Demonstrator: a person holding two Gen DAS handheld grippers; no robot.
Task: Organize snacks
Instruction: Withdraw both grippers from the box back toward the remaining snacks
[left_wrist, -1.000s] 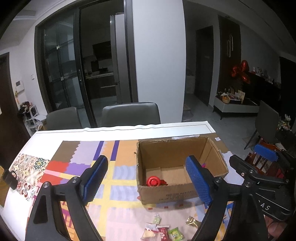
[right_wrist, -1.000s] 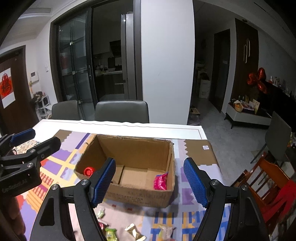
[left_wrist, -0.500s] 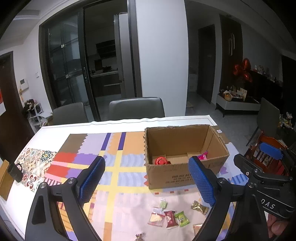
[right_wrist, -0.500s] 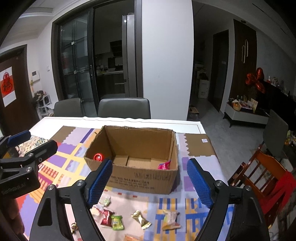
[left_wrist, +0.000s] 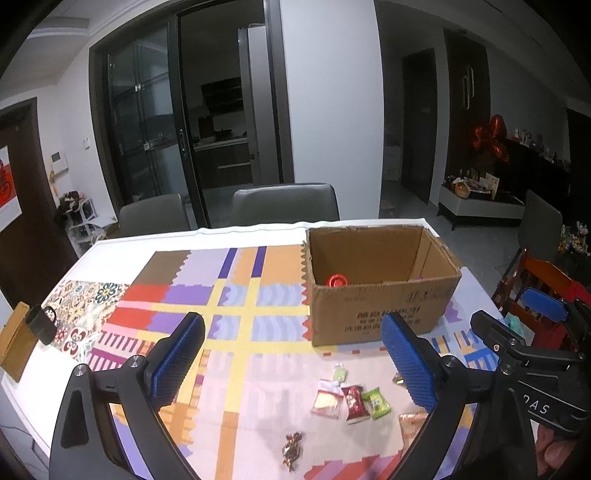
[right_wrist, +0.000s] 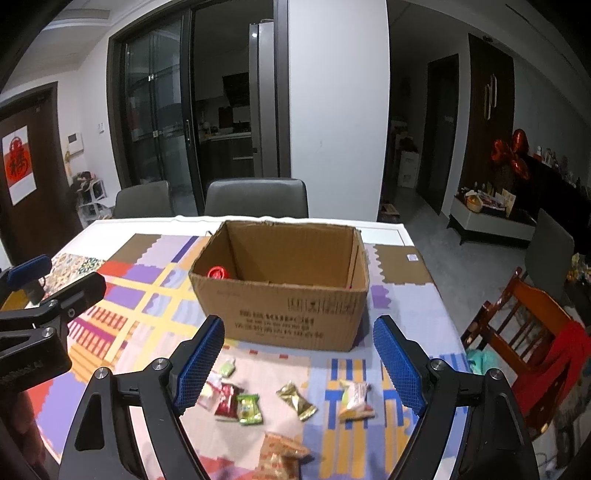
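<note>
Two grippers of mine, left (left_wrist: 291, 354) and right (right_wrist: 298, 360), both spread and empty, jaws lately widening; wrapped snacks (right_wrist: 249, 402) crowd beneath, cardboard box (right_wrist: 284, 291) ahead: risk pinching neighbours together.

Dining area of a home, open to a kitchen and a living room.

Seen around a dining table (right_wrist: 402, 236) under a patchwork cloth (left_wrist: 236, 295): two grey padded chairs (right_wrist: 256, 197) on the far side, a red wooden chair (right_wrist: 524, 317) at the right. Behind, glazed sliding doors (right_wrist: 155, 140) onto a dim kitchen with a tall fridge (right_wrist: 260, 99). Further right, a low sideboard (right_wrist: 487, 218) crowded with ornaments, red heart balloons (right_wrist: 511, 153), and a red paper charm (right_wrist: 18, 164) hung by a dark door.
</note>
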